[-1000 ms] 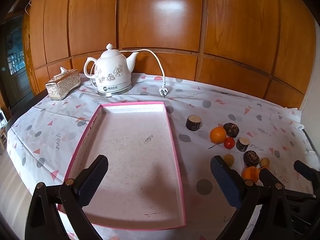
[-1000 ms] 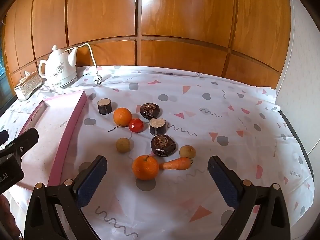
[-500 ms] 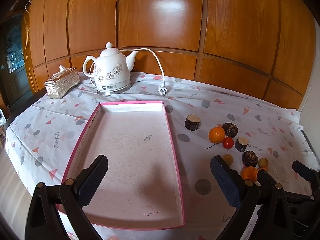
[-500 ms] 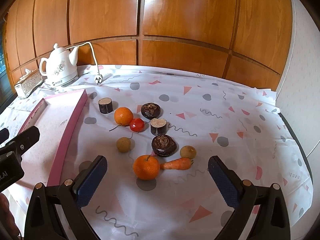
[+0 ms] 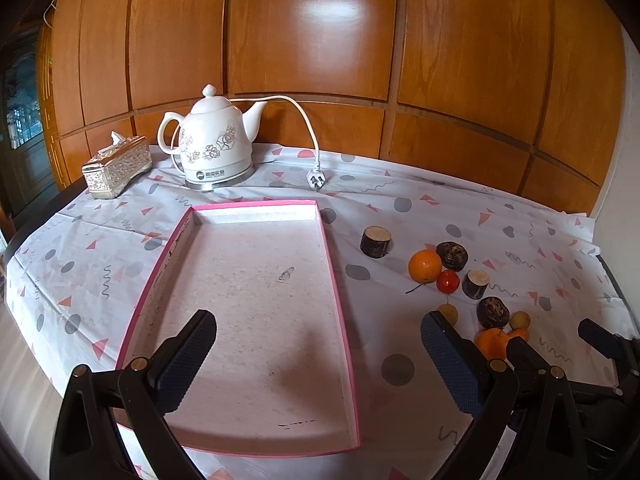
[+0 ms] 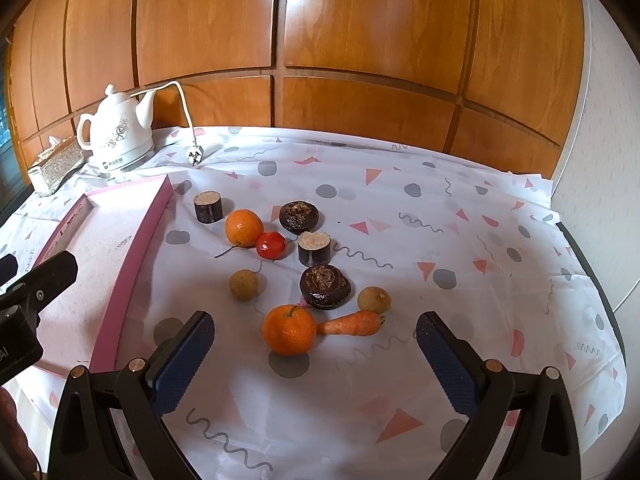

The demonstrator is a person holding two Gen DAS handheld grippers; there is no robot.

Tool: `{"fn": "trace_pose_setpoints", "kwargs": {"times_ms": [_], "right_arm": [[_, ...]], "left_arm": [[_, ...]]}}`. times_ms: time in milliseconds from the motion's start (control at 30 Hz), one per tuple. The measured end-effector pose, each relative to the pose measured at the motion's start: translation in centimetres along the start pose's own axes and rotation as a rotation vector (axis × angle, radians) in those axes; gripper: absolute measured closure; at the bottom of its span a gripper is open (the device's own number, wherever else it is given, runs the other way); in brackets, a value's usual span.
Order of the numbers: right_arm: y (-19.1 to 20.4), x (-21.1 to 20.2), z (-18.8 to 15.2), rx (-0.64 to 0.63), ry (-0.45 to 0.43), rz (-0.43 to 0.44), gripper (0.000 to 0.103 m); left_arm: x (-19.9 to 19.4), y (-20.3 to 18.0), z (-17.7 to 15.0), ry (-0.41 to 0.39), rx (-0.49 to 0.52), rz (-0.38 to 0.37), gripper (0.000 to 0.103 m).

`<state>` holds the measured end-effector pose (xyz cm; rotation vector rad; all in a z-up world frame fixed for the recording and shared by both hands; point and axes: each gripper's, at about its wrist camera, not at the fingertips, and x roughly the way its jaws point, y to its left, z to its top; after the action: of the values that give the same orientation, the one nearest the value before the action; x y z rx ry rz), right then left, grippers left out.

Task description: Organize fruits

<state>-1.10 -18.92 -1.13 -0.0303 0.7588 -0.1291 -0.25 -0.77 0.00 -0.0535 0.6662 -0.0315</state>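
Note:
A pink-rimmed tray (image 5: 344, 308) lies bare on the patterned cloth, its rim (image 6: 132, 256) also at the left of the right wrist view. My left gripper (image 5: 318, 332) hangs open over the tray's near half, holding nothing. To the tray's right lies a cluster of produce: a near orange (image 6: 289, 330) touching a small carrot (image 6: 352, 323), a far orange (image 6: 244, 227), a red tomato (image 6: 271, 245), two dark wrinkled fruits (image 6: 325, 286), two tan round fruits (image 6: 243, 285) and two dark cut stubs (image 6: 314, 248). My right gripper (image 6: 314, 338) is open just before the near orange.
A white floral kettle (image 5: 214, 148) with its cord and plug (image 5: 316, 178) stands at the back left, next to a silver tissue box (image 5: 118, 168). Wood panelling rises behind the table. The table's edge falls away at the left and a white wall stands at the right.
Both grippers have drifted slightly toward the table, so the tray and produce look a little closer. Nothing on the cloth has moved, and both stay open.

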Motion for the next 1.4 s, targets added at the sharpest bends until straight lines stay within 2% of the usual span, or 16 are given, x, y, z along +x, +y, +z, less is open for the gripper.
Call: {"fn": "trace_pose_setpoints", "kwargs": {"times_ms": [933, 1233, 1400], "right_arm": [[-1.7, 1.0, -0.7, 0.024, 0.028, -0.013, 0.0], [-3.6, 2.0, -1.2, 0.038, 0.057, -0.001, 0.001], [-6.7, 3.2, -1.7, 0.07, 0.112, 0.008, 0.001]], "left_arm": [[-0.1, -1.8, -0.3, 0.009, 0.064, -0.068, 0.0], [0.6, -3.5, -0.2, 0.049, 0.12, -0.165, 0.0], [1.6, -5.1, -0.2, 0.088, 0.158, -0.238, 0.0]]}}
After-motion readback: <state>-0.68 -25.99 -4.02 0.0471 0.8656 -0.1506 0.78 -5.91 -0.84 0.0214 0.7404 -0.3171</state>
